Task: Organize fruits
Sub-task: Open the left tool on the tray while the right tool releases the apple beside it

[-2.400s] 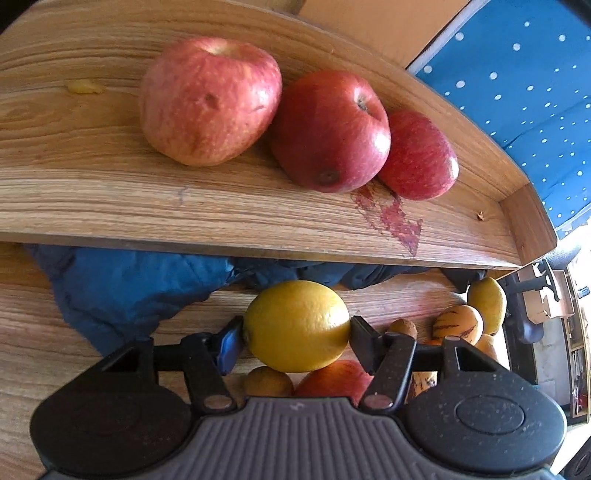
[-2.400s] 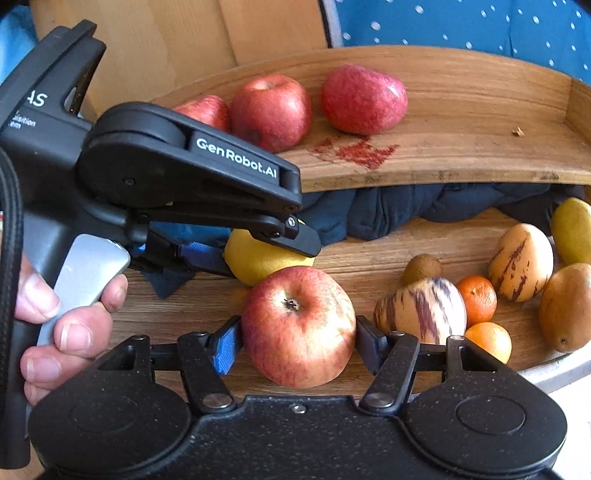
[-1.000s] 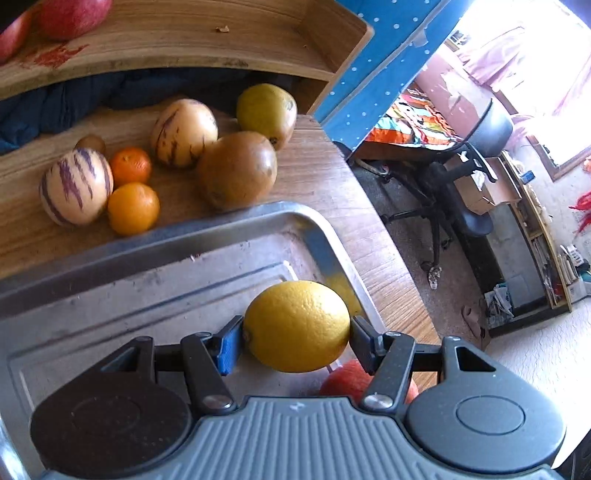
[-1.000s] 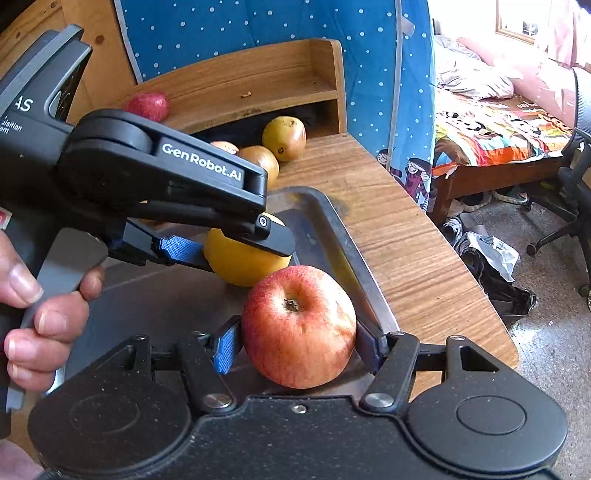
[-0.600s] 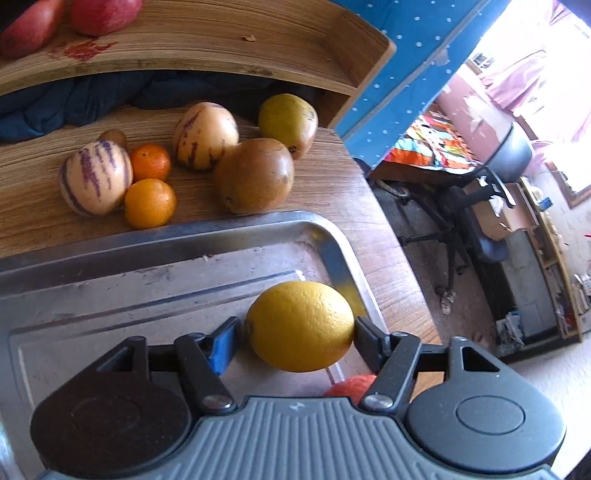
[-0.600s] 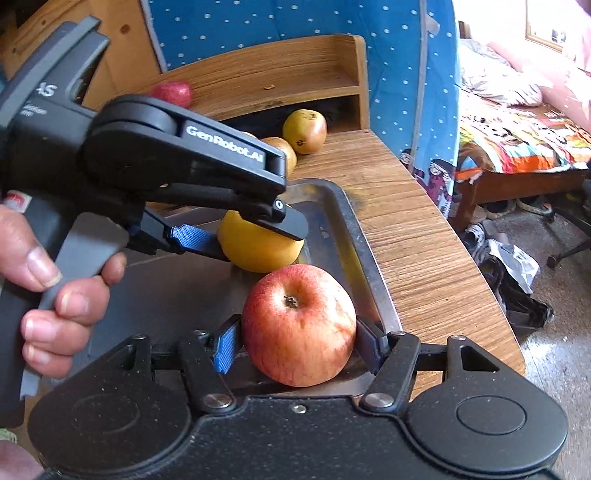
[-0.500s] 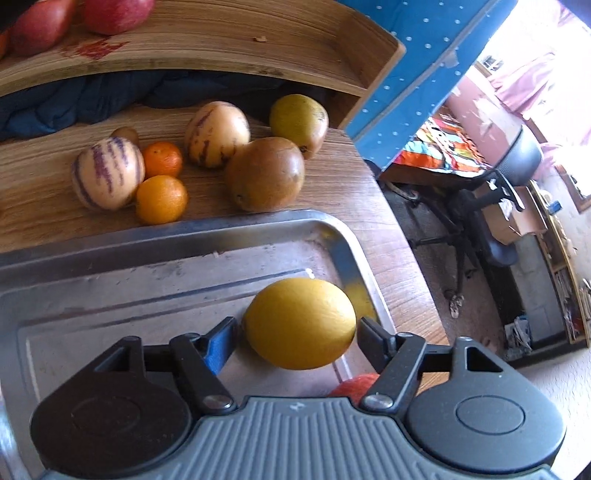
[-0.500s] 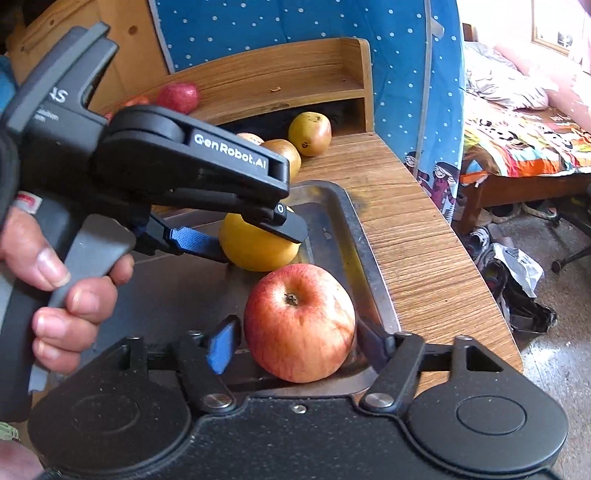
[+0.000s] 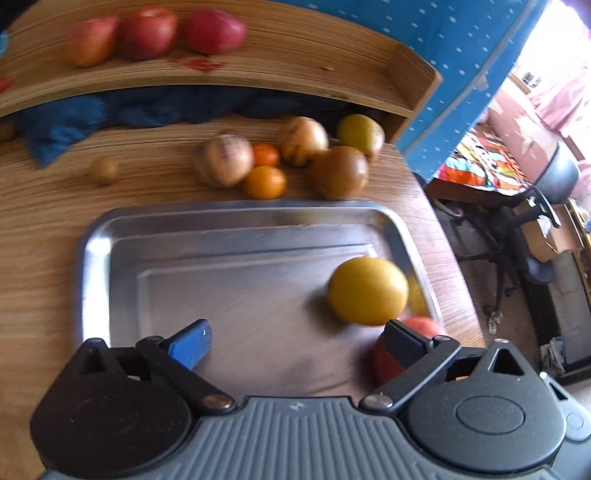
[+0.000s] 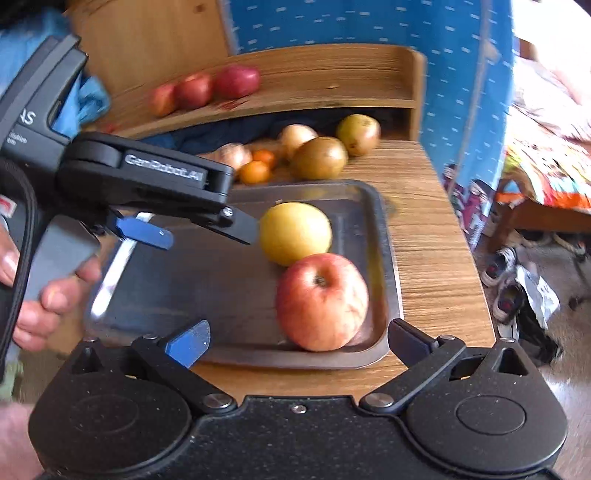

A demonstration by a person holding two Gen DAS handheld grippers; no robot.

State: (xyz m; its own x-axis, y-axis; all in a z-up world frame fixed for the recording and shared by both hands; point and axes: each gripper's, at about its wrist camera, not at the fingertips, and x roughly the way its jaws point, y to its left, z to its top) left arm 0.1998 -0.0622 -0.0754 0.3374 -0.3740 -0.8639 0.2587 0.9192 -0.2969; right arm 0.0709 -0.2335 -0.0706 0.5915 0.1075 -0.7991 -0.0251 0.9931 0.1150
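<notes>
Judging from the tray (image 10: 384, 236), I count two fruits sorted: the lemon (image 10: 295, 232) and the apple (image 10: 321, 301) sit touching at its right end. My left gripper (image 9: 295, 343) and right gripper (image 10: 297, 341) both have jaws spread wide, holding nothing, near the tray's near edge. Left to do, I reckon: the loose fruit cluster (image 9: 288, 158) on the counter (image 9: 44, 221) beyond the tray, and perhaps the three red apples (image 9: 155, 31) on the far shelf (image 9: 295, 70).
</notes>
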